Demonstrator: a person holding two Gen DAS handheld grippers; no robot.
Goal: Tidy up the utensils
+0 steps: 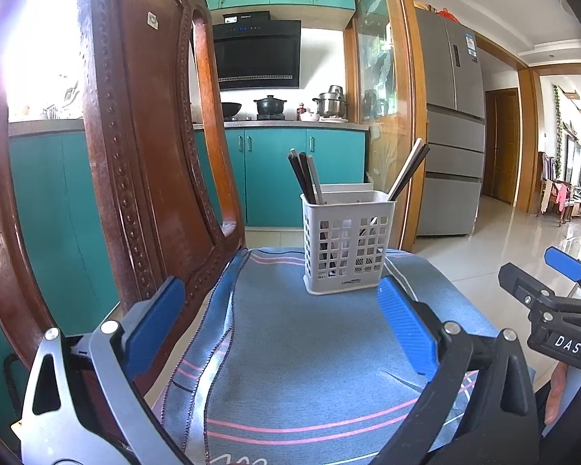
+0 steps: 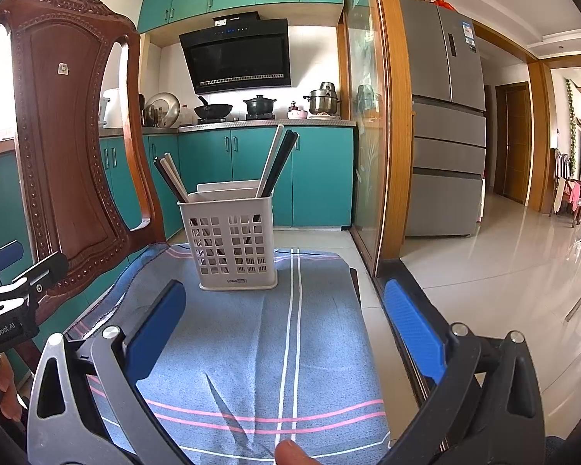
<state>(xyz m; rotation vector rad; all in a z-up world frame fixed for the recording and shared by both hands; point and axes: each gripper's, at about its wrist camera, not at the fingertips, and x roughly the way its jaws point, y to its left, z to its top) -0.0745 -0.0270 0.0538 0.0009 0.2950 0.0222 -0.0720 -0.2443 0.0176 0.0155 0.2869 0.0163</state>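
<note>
Two chopstick bundles (image 1: 305, 178) (image 1: 408, 172) upright in holder (image 1: 346, 244), leaning outward; both hand-held grippers (image 1: 282, 325) (image 2: 286, 329) released, empty.

The white basket (image 1: 346, 242) has a small label low on its front. It starts with "LONG", and the rest is too small to read. In the left wrist view, the right tongs (image 1: 561, 310) have white letters "DAS" on their black body. In the right wrist view, the left tongs (image 2: 4, 271) say "GenRobot.AI" on their black side. The fridge (image 2: 445, 116) has a blue sticker, but its words are too tiny to read.
</note>
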